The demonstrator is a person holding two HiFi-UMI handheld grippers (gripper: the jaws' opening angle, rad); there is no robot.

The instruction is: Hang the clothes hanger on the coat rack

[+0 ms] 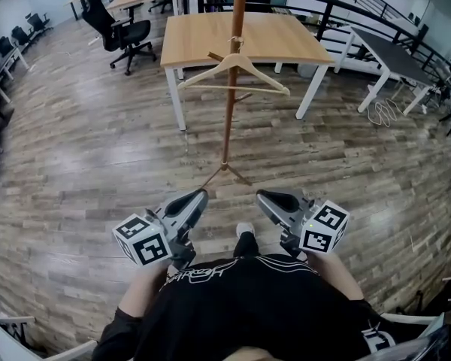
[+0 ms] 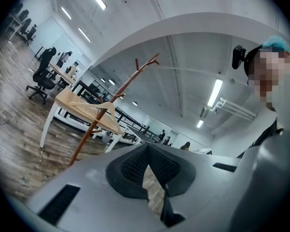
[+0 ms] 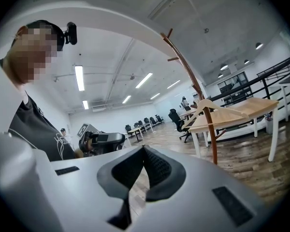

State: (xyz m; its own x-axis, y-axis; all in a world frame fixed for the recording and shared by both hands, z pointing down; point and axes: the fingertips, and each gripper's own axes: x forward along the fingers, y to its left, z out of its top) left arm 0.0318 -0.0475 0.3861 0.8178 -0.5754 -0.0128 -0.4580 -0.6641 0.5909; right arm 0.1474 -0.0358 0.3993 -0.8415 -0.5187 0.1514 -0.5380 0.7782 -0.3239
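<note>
On coat rack (image 1: 227, 126), hanger (image 1: 203, 71) hangs level, left-right; left tool (image 1: 198, 197), right tool (image 1: 264, 196) closed, empty

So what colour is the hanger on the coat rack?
The hanger is pale, light wood; the head view shows it best.

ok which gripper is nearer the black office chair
Left. The left gripper sits below the black office chair on its side of the coat rack pole; the right gripper is across the pole, farther right.
</note>
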